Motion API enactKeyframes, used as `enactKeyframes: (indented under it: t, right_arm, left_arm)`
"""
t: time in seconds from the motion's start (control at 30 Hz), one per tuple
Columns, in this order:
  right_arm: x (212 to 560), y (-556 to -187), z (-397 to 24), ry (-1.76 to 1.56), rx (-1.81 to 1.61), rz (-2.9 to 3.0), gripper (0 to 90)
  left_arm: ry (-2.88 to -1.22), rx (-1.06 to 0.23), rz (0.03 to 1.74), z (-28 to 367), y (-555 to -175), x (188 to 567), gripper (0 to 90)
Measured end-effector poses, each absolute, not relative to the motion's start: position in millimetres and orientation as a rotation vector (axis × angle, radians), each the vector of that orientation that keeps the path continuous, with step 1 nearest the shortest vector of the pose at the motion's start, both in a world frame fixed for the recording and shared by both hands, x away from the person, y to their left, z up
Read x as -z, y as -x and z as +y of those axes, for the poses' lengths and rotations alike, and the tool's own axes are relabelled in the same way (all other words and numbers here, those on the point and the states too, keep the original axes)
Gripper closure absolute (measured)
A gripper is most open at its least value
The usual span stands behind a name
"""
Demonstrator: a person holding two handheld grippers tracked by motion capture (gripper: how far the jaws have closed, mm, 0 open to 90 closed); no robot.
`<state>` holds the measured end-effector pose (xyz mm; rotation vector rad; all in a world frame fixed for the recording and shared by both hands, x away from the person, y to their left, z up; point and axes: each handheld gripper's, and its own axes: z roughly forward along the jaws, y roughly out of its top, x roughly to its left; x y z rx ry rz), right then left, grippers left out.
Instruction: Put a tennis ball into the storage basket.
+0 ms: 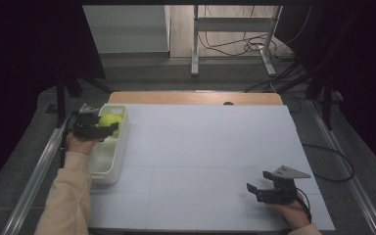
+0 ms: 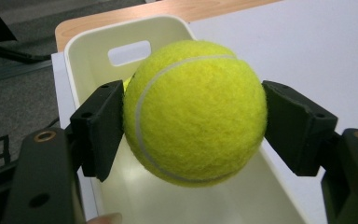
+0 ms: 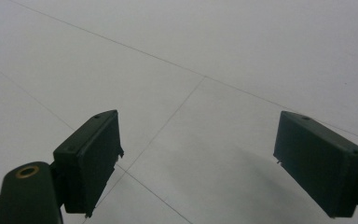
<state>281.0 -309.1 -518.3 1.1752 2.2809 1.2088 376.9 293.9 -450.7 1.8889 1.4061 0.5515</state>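
A yellow tennis ball (image 1: 110, 121) (image 2: 196, 112) hangs over the far end of a white plastic bin (image 1: 123, 144) (image 2: 93, 51) at the table's left edge. My left gripper (image 1: 109, 127) (image 2: 193, 116) is shut on the ball, one black pad pressing each side. A thin sliver of yellow shows behind the ball's left side in the left gripper view; I cannot tell what it is. My right gripper (image 1: 257, 181) (image 3: 198, 158) stands open low over the white table sheet (image 1: 205, 152) (image 3: 205, 56) at the front right, with nothing between its pads.
The bin has a handle slot (image 2: 129, 52) in its far wall, and its near part looks bare inside. A wooden table edge (image 1: 196, 97) shows behind the sheet. Metal rails (image 1: 34, 171) run along both sides. A desk frame and cables (image 1: 235, 44) stand beyond.
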Motion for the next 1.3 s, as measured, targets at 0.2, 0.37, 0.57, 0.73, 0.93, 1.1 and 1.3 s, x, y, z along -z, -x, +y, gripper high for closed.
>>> enactKeyframes:
  t: [0.2, 0.37, 0.57, 0.73, 0.93, 1.1, 1.3]
  right_arm:
    - [518.4, -281.0, -308.9, -1.174, -1.213, 2.280, 15.2]
    - [518.5, -281.1, -308.7, -1.177, -1.207, 2.282, 15.3]
    - [518.5, -281.1, -308.7, -1.176, -1.216, 2.280, 15.3]
    - [518.4, -280.7, -308.5, -1.174, -1.216, 2.280, 15.2]
    - [518.3, -280.6, -308.4, -1.174, -1.217, 2.279, 15.2]
    - [517.7, -280.0, -307.9, -1.170, -1.222, 2.281, 15.2]
    - [517.5, -279.9, -308.2, -1.169, -1.226, 2.280, 15.2]
  left_arm:
    - [-1.897, -0.542, 1.419, 295.6, -376.7, 451.8, 25.8]
    - [-1.906, -0.533, 1.423, 296.2, -377.0, 452.6, 25.7]
    - [-1.912, -0.536, 1.430, 296.4, -377.1, 452.9, 25.4]
    - [-1.900, -0.566, 1.455, 295.8, -378.3, 449.0, 10.9]
    - [-1.854, -0.569, 1.422, 292.9, -374.4, 442.6, 7.1]
    - [-1.812, -0.504, 1.320, 284.7, -367.3, 434.8, 8.3]
    - [-1.812, -0.483, 1.212, 266.4, -358.2, 425.6, 8.8]
